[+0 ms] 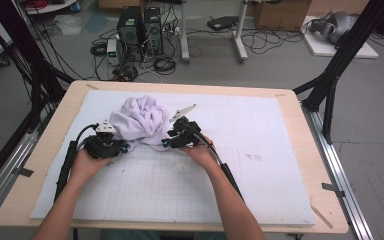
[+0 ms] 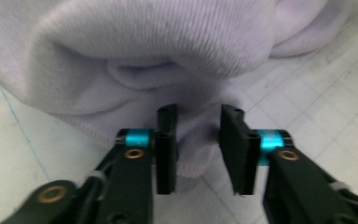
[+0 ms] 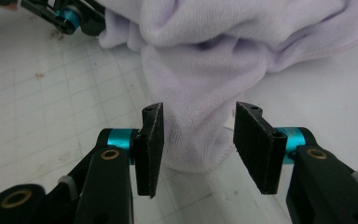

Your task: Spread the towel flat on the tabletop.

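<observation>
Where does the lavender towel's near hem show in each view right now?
High view: the towel sits crumpled left of centre on the white mat.
Left gripper view: the hem lies between the left gripper jaws.
Right gripper view: the hem lies between the right gripper jaws.
Shared landmark: the mat's grid lines.

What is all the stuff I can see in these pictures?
towel: one, pale lilac, crumpled on the mat's far left part
mat: one, white with a grid, covering the table
table: one, light wood, under the mat
computer towers: two, black, on the floor beyond the table
left hand-held gripper: one, black, open around the towel's hem
right hand-held gripper: one, black, open around a towel corner
</observation>
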A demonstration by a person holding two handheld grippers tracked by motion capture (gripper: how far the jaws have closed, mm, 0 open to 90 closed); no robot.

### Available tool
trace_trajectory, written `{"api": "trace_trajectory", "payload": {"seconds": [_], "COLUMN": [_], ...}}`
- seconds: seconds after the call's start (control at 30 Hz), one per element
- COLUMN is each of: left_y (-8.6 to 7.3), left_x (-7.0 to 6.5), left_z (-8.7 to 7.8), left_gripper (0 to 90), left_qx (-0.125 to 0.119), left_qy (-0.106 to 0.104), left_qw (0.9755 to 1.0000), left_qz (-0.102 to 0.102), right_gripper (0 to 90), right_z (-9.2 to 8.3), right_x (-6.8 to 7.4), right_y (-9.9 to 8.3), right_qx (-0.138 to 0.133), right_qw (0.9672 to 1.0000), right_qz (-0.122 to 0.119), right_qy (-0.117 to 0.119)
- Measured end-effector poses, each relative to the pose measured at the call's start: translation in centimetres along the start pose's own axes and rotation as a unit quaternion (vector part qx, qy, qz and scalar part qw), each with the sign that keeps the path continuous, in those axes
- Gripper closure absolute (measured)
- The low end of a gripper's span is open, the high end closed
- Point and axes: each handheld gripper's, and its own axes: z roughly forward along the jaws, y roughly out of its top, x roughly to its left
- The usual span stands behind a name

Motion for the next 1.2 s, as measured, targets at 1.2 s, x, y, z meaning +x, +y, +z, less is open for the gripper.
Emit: {"api": "trace_trajectory", "payload": {"seconds": [1.2], "left_y": [-4.8], "left_x": [-10.2], "left_z": [-10.5], "left_gripper": [86.4], "left_qx": [-0.092], "left_qy": [-0.061], "left_qw": [0.9911], "left_qz": [0.074], "right_gripper": [84.4], "right_z": [-16.6], "right_x": [8.8], "right_y": [-12.6], "right_qx": [-0.025], "right_qw": [0.9984], "right_qz": [-0.034], "right_qy": [0.037]}}
